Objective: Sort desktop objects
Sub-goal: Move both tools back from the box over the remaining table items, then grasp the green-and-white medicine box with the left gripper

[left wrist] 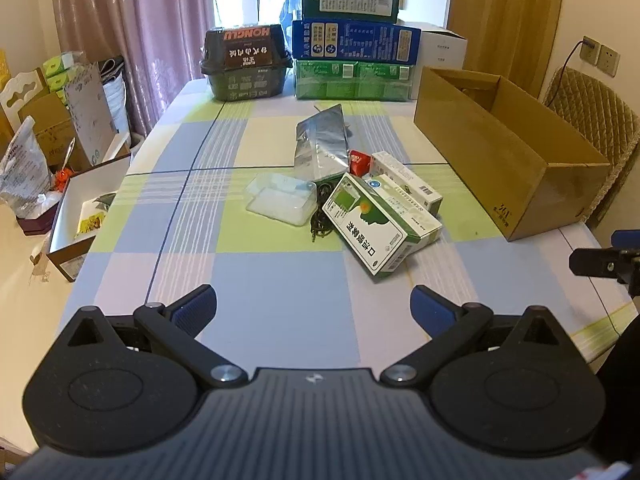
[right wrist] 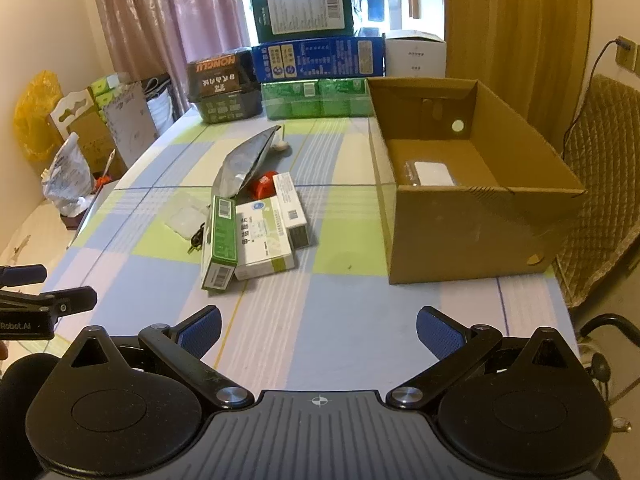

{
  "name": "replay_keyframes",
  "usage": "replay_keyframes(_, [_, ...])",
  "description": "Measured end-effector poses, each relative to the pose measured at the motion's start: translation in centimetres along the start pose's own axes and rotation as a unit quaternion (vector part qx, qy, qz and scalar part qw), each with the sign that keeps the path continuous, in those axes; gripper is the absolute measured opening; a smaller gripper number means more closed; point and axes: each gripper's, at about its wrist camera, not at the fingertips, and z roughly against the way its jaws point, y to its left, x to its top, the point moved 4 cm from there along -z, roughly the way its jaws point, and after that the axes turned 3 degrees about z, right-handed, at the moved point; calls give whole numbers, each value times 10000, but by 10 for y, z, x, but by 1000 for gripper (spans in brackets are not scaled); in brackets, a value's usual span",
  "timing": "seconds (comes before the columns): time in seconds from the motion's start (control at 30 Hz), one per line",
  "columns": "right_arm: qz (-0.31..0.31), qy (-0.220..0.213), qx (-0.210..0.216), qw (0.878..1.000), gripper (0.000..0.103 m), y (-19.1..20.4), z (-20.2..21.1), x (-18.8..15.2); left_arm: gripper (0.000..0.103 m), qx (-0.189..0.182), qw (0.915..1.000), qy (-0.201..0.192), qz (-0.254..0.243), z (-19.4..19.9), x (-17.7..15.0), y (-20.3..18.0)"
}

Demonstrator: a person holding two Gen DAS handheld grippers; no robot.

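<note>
While both tools hang low at the bottom of their frames, the clutter waits at picture centre. The left gripper (left wrist: 314,314) has its blue pads spread wide with nothing between them, and the right gripper (right wrist: 318,334) is likewise spread and empty, a posture that suits approaching before any pick is chosen. The pile sits mid-frame on the checked tablecloth (left wrist: 260,280): a green-and-white medicine box (left wrist: 374,224) leaning across 2 white cartons (right wrist: 276,224), a silver foil pouch (left wrist: 320,142) behind them, a clear plastic case (left wrist: 282,198) to the left and a tangle of black cable (left wrist: 320,224) touching the boxes. The open cardboard box (right wrist: 472,216) at right of frame, already holding 1 pale item (right wrist: 434,174), looks like the destination, so I judge the sorting barely begun.
</note>
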Motion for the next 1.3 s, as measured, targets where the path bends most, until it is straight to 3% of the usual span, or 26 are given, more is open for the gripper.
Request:
replay_keyframes(0.33, [150,50,135,9998,101,7,-27,-6,101,-348,9989,171,266,-29,13,-5])
replay_keyframes(0.47, [295,-14,220,9993,101,11,-41,-7,91,-661,9958,404,494,-48,22,-11])
replay_keyframes(0.57, [396,-54,292,9988,100,13,-53,-4,91,-724,9946,458,587,-63,30,-15])
replay_keyframes(0.67, [512,-51,396,9979,89,17,-67,-1,91,-854,9917,548,788,-81,35,-16])
replay_keyframes(0.83, [579,-32,450,9973,86,17,-89,1,90,-1095,9843,762,1152,-116,40,-17])
replay_keyframes(0.97, [574,13,419,9975,86,12,-104,3,80,-1237,9785,978,1331,-144,41,-19])
replay_keyframes(1.2, [632,82,430,9970,86,11,-125,4,74,-1489,9660,1283,1679,-178,39,-17])
replay_keyframes(1.23, [638,98,443,9969,86,12,-128,4,71,-1562,9632,1320,1746,-181,39,-16])
replay_keyframes(1.27, [651,111,451,9968,86,13,-130,5,62,-1642,9608,1347,1781,-183,38,-15])
replay_keyframes(1.3, [668,113,466,9966,86,14,-133,6,60,-1649,9608,1342,1781,-183,38,-14])
